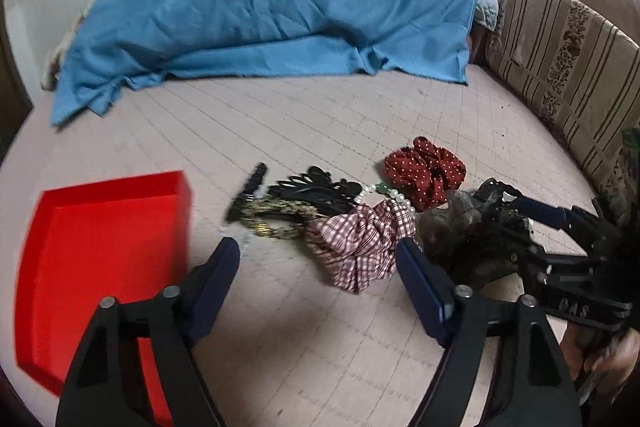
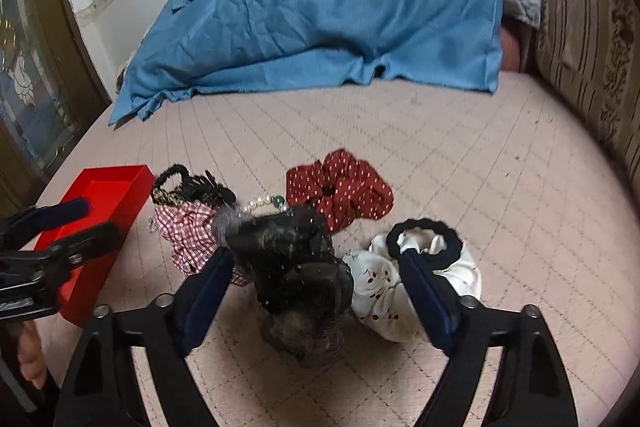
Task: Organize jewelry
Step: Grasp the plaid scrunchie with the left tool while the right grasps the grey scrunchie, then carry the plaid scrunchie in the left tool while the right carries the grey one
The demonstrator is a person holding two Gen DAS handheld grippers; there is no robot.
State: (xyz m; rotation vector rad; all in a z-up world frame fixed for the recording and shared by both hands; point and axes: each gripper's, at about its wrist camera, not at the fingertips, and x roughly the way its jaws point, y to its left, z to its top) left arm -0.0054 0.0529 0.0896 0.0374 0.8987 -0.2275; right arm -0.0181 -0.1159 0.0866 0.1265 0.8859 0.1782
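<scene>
Hair ties and jewelry lie in a heap on a pink quilted surface. My left gripper is open, low over a red-and-white checked scrunchie that lies between its fingers without being pressed. My right gripper is open around a black mesh scrunchie, and its pads are not squeezing it. A white floral scrunchie and a black hair tie lie by its right finger. Behind are a red dotted scrunchie, a pearl bracelet, black claw clips and a leopard-print band. An open red box sits to the left.
A blue cloth covers a bulky shape at the back. A striped cushion lines the right side. In the right wrist view the left gripper reaches in over the red box. A glass-panelled door stands at far left.
</scene>
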